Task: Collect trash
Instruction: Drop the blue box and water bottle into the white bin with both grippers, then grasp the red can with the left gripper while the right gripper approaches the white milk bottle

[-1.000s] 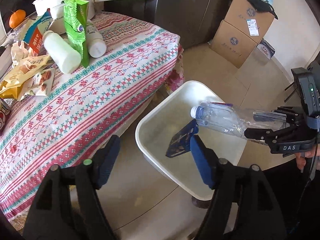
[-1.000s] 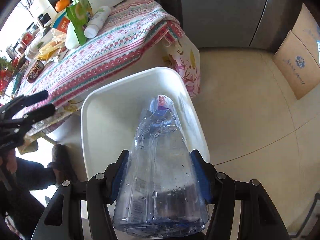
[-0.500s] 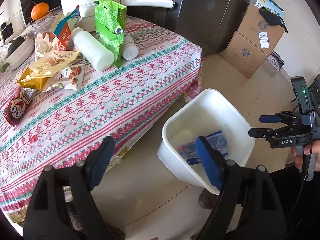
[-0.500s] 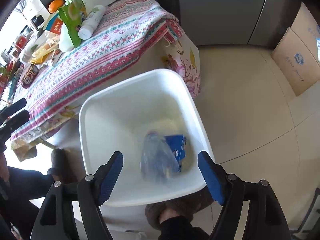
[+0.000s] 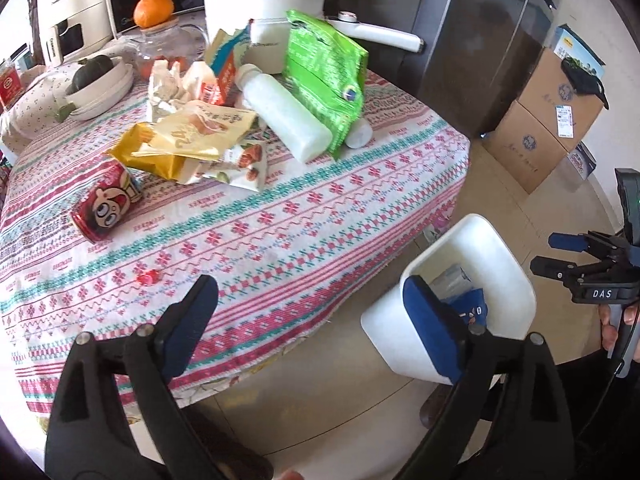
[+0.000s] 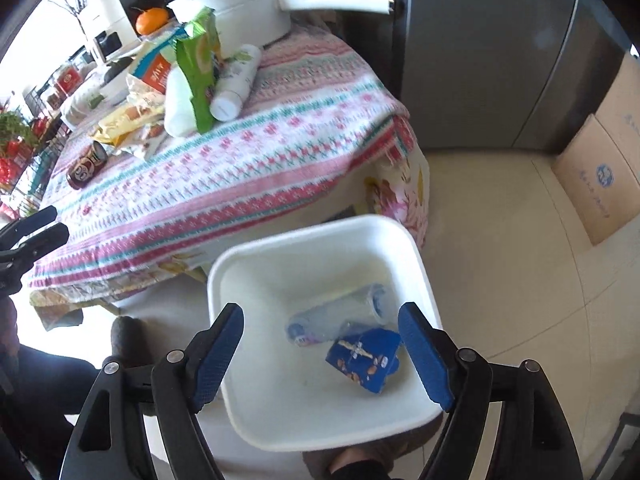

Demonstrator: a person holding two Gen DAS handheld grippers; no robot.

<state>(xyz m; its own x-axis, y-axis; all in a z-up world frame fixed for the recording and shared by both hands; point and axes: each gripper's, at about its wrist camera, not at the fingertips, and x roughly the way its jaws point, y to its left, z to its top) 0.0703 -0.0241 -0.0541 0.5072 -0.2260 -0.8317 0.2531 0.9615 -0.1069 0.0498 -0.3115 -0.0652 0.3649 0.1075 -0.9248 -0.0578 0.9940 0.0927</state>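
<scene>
Dropped from right gripper (image 6: 320, 354), clear crumpled bottle (image 6: 340, 316) lies in bin (image 6: 256, 256); both grippers gape.

One white bin (image 6: 416, 256); two white bottles (image 5: 286, 110); one red can (image 5: 106, 206); one orange (image 5: 153, 10).

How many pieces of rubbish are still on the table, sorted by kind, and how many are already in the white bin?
White plastic bottles: 2
Snack bags and wrappers (green, yellow, orange-and-teal, nut-printed): 4
Red cartoon can: 1
Crumpled tissue: 1
In the white bin, clear bottle and blue packet: 2
Total: 10
</scene>
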